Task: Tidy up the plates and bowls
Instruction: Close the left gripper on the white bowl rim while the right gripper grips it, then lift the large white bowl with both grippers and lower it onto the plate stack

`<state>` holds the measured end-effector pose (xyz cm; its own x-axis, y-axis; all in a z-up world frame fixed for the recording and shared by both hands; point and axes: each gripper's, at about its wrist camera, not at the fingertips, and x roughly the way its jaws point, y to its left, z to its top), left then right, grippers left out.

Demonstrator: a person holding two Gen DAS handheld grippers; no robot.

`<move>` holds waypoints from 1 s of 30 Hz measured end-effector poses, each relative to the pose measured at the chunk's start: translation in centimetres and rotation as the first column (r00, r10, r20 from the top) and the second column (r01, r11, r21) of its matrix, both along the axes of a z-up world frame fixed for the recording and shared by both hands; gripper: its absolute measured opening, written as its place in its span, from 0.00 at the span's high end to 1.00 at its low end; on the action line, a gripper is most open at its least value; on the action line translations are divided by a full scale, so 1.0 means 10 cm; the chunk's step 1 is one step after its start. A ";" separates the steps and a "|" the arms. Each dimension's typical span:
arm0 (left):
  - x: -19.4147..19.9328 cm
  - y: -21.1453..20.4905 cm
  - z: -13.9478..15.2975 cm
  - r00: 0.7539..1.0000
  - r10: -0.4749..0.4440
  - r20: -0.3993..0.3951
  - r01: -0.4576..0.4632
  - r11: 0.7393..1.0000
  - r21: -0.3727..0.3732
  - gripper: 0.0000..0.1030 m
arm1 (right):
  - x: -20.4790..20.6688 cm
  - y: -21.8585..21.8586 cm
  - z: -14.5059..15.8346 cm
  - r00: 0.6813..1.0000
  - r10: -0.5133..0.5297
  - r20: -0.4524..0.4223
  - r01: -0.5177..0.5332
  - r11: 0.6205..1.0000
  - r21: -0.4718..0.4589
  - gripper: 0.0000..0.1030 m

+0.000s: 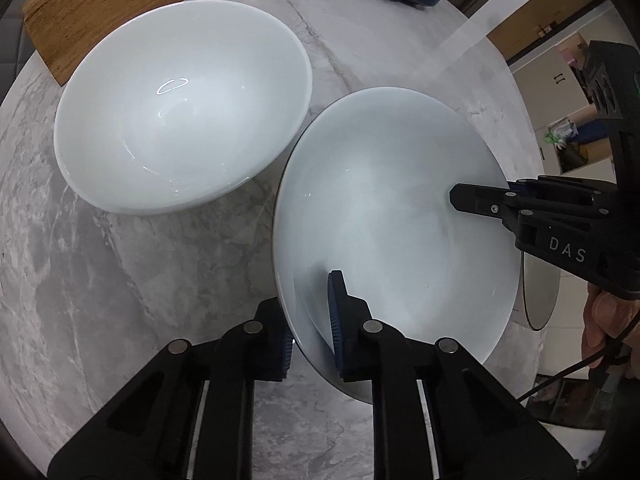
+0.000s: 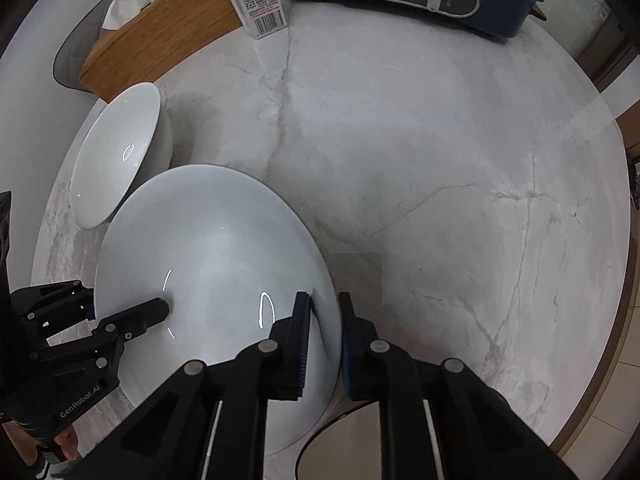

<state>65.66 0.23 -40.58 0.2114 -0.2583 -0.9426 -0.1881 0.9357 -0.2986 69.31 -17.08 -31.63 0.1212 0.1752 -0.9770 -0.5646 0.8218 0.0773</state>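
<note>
I've got both grippers pinching 1 plate point(image 1: 392, 216): left gripper point(image 1: 310, 336) on its near rim, right gripper point(image 2: 324, 344) on opp. rim. Bowl point(image 1: 180, 108) sits just beside.

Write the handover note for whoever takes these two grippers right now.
Left gripper: shut on the near rim of the pale blue bowl.
Right gripper: shut on the same bowl's opposite rim.
White bowl: beside it on the marble table, untouched, in front of the wooden box.
Done: two-handed grip on the blue bowl.
Left: probably lift it and nest it with the white bowl. No plates in view.
</note>
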 end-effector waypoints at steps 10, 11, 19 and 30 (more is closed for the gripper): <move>-0.29 0.01 0.42 0.998 -0.052 0.035 0.052 0.999 -0.007 0.88 | -0.36 -0.05 0.55 0.998 -0.004 0.063 0.001 0.998 0.059 0.86; -0.33 -0.01 0.47 0.997 -0.058 0.042 0.058 0.998 -0.009 0.88 | -0.43 -0.08 0.62 0.998 -0.008 0.067 0.003 0.998 0.070 0.86; -0.83 -0.22 0.85 0.988 -0.137 0.077 0.141 0.989 -0.049 0.87 | -1.09 -0.46 0.96 0.994 -0.056 0.094 0.047 0.994 0.102 0.86; -1.67 -1.01 0.67 0.935 -0.355 -0.001 0.355 0.933 -0.063 0.87 | -2.18 -1.35 0.78 0.963 -0.268 0.006 0.264 0.951 0.163 0.87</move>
